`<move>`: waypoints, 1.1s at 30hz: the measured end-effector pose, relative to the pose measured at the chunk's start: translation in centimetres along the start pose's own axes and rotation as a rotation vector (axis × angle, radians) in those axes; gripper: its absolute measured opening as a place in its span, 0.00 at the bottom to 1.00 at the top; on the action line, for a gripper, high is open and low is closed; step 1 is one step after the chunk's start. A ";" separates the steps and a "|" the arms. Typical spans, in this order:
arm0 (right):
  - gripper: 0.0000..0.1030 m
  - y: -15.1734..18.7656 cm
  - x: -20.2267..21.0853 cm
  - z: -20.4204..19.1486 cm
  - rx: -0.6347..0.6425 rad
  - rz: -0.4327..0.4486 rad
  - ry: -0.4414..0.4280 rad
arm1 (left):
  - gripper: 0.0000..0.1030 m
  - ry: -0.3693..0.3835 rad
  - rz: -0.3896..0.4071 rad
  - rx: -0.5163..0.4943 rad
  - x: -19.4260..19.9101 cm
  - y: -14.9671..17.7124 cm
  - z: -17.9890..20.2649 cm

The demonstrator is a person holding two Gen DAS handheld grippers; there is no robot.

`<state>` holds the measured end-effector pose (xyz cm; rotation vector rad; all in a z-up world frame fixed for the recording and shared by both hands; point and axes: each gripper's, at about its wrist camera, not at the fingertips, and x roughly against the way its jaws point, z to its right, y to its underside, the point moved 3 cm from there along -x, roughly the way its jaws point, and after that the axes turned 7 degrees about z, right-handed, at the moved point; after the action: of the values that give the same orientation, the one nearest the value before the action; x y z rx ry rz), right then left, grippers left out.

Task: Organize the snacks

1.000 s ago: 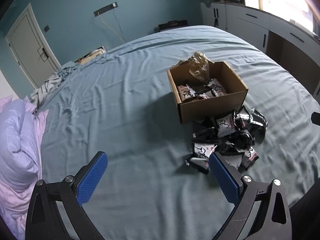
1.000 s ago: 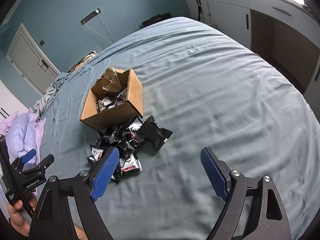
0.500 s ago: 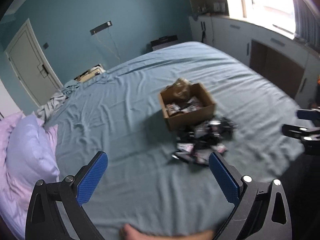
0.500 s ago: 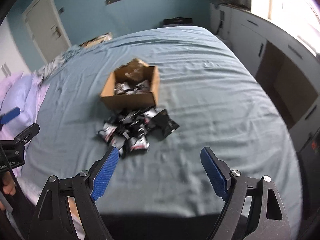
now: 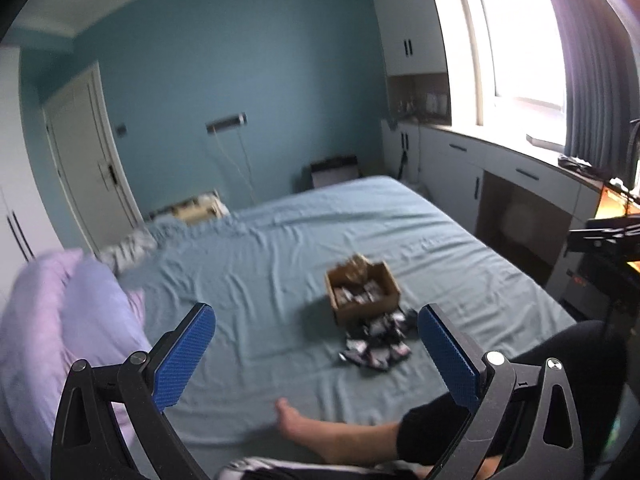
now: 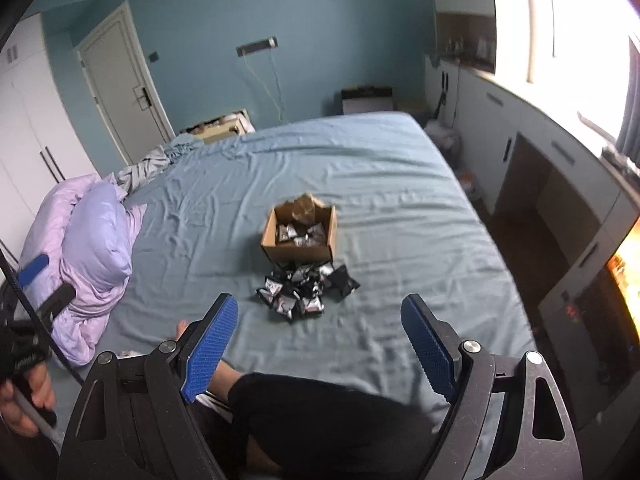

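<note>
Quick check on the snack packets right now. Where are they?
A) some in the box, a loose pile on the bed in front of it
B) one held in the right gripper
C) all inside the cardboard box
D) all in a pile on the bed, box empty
A: the cardboard box holds a few packets, a loose pile of snack packets lies on the bed sheet in front of it, and the right gripper and left gripper are both open and empty.

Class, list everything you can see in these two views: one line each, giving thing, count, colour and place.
Box: one, brown cardboard, mid-bed, open, packets inside.
Snack packets: a pile, black and white, on the sheet before the box.
Bed: one, blue-grey sheet.
Pillows: lilac heap, bed's left edge.
Door: one, pale, far wall.
Cabinets: white, under the window.
Leg: bare foot, dark trousers, near edge.
Left gripper: blue pads, open, empty.
Right gripper: blue pads, open, empty.
</note>
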<state>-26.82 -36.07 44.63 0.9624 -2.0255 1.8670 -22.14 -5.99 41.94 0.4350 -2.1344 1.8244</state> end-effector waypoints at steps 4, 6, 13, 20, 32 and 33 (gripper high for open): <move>0.81 -0.6 3.2 0.4 0.022 0.060 0.029 | 1.00 -0.046 0.101 -0.043 1.6 -2.3 0.0; 0.81 -1.2 5.1 1.3 0.003 0.112 0.029 | 1.00 -0.067 0.136 -0.070 1.9 -3.0 0.2; 0.84 -1.8 9.2 5.0 -0.143 0.124 -0.047 | 1.00 -0.061 0.126 -0.051 1.1 -3.5 1.2; 0.85 2.2 5.3 6.4 -0.174 -0.076 -0.099 | 1.00 -0.052 0.129 -0.089 0.7 -4.5 3.9; 0.85 2.3 4.0 5.3 -0.120 -0.040 -0.044 | 1.00 0.054 0.149 -0.106 4.7 -12.9 6.4; 0.85 2.2 3.9 5.2 -0.129 -0.041 -0.036 | 1.00 0.050 0.161 -0.094 5.0 -13.4 6.2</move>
<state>-29.70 -42.26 44.25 1.0015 -2.1005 1.6875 -21.29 -14.30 55.08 0.1984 -2.2680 1.7869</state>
